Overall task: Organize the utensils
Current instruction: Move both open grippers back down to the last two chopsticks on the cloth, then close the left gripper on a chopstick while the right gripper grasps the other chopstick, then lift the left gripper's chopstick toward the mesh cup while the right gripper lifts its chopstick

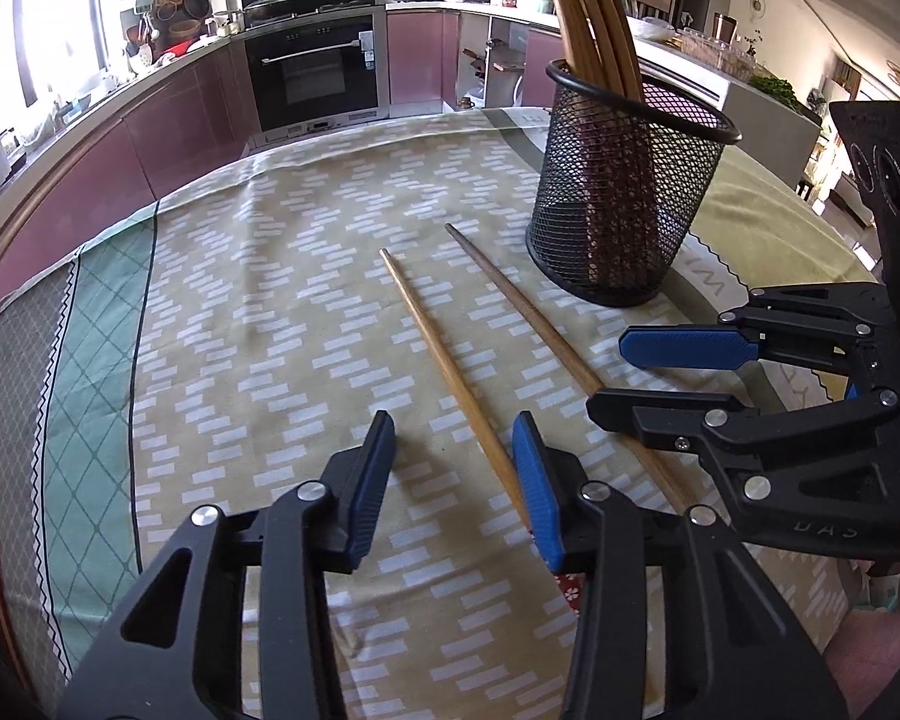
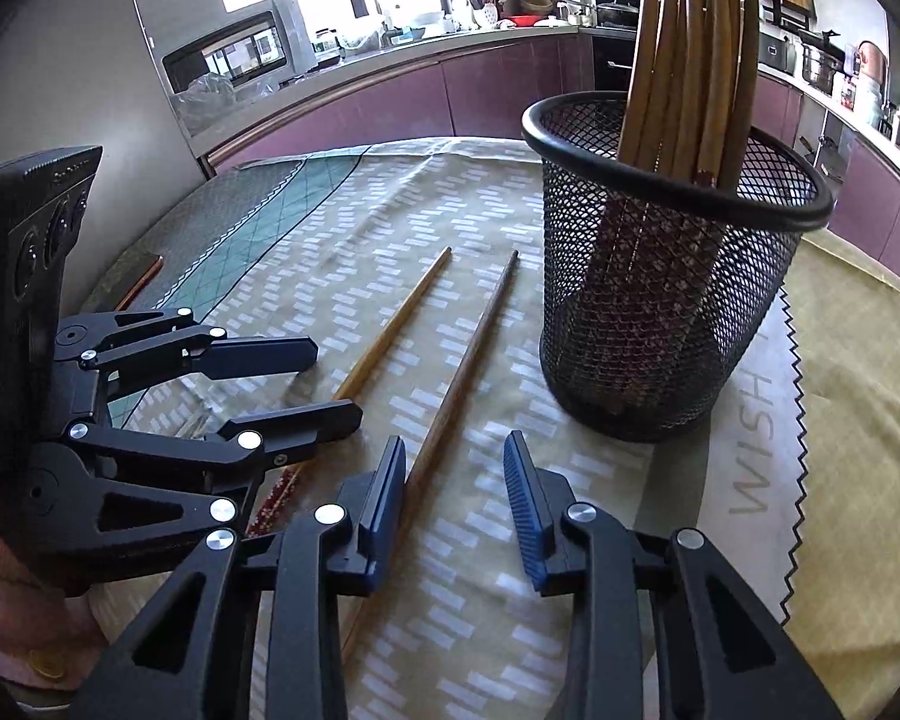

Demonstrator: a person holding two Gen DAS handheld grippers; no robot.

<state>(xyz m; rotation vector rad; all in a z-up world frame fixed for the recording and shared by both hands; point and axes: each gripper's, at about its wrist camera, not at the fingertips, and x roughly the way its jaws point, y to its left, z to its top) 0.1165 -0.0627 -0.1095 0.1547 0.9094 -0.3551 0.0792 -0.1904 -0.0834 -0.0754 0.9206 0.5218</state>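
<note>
- The mesh holder (image 1: 624, 192), full of upright chopsticks (image 1: 594, 18), blocks the table's (image 1: 222, 276) far right part.
- Two loose chopsticks (image 1: 450, 372) lie in the middle, beside the holder.
- The cloth toward the left edge lies bare and passable.

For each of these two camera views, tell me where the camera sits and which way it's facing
Left wrist: sits on the left gripper, angled down over the tablecloth toward the oven; its own blue-padded fingers straddle the lighter chopstick, with the right gripper entering from the right.
Right wrist: sits on the right gripper, angled down toward the window counter; its fingers straddle the darker chopstick, with the left gripper at left.
Shared: both chopsticks, the mesh holder of chopsticks, and the tablecloth.
</note>
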